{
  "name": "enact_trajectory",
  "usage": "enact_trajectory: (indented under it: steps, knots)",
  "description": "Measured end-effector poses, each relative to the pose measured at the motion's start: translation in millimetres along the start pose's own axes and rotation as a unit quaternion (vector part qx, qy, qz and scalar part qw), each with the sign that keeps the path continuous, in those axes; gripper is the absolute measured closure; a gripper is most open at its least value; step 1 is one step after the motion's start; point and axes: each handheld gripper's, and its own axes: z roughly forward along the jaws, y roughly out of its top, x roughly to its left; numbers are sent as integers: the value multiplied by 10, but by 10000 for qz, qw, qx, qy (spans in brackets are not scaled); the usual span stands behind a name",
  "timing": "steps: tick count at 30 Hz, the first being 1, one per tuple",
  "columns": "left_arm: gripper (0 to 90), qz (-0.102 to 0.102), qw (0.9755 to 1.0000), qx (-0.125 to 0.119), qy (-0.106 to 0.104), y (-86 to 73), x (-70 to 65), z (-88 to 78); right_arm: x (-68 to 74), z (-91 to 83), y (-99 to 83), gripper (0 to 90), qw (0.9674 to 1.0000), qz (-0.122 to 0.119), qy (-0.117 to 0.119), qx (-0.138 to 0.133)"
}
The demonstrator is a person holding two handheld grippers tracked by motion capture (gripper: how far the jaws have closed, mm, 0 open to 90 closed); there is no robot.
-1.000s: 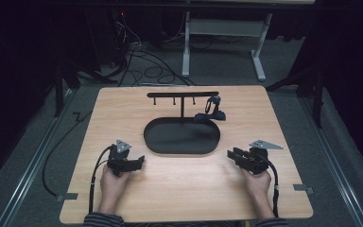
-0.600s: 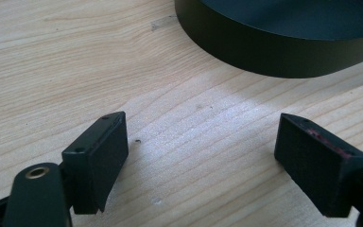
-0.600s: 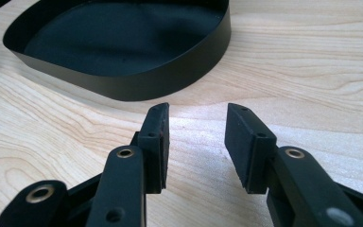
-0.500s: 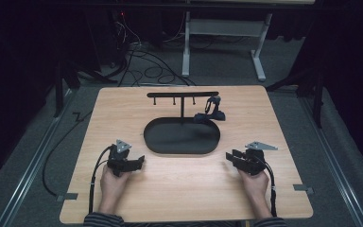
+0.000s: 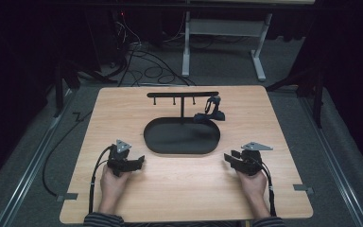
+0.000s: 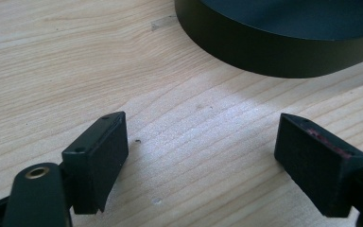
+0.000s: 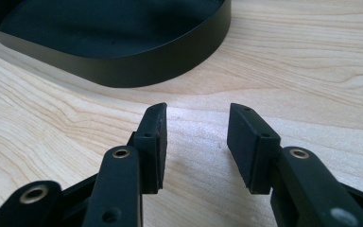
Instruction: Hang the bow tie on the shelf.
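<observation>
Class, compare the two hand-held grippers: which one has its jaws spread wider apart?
The left hand-held gripper: its jaws stand far apart over bare wood, while the right hand-held gripper shows a narrower gap.

The small dark object (image 5: 211, 111) beside the stand (image 5: 183, 101) was too small to identify; the black tray (image 6: 283, 42) ran past both claw views' edges.

In front of you the light wooden table (image 5: 123, 109) carries a black oval metal tray (image 5: 182, 138) at its middle. Behind the tray's far rim rises the black T-shaped hook stand (image 5: 183, 97). A small dark object (image 5: 210, 112) sits just right of the stand's post, near the tray's far right edge.
</observation>
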Motion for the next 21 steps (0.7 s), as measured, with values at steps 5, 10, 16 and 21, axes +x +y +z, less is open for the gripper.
enact_trajectory:
  steps: [5, 10, 16, 21]
  knots:
    - [187, 0, 10000, -1, 0, 0, 0, 0, 19, 22, 8, 564, 9999, -81, -71, 114]
    - [187, 0, 10000, -1, 1, 0, 0, 0, 75, 44, 12, 532, 9990, -318, -238, 222]
    - [187, 2, 10000, -1, 1, 0, 0, 0, 208, 69, 0, 489, 9941, -847, -609, 286]
    - [187, -4, 10000, 0, -3, 0, -1, 0, 186, 70, 5, 469, 9954, -715, -549, 318]
